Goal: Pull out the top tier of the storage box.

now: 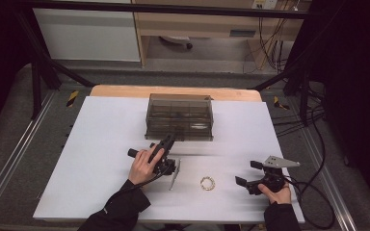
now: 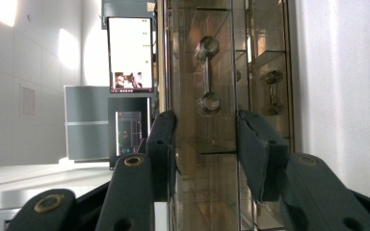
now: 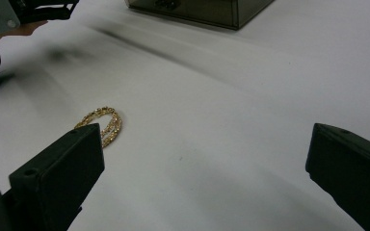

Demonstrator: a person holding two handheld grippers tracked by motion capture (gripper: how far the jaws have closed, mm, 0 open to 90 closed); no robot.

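Left gripper [image 1: 169, 140]: jaws spread, straddling a drawer handle [image 2: 208, 74] of the smoked organizer box [image 1: 179, 117] ahead.
Right gripper [image 1: 246, 173]: jaws wide apart, idle.
Gold bracelet [image 3: 102, 124]: beside its left jaw.
Tip: centre the handle, close squarely, pull straight.

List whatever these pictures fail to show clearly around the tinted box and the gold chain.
- Tinted box: contents too small and dark in the high view; in the left gripper view its walls blur them.
- Left gripper: whether its jaws touch the box cannot be told.
- Gold chain: the right gripper's near jaw covers part of it; clasp too small.
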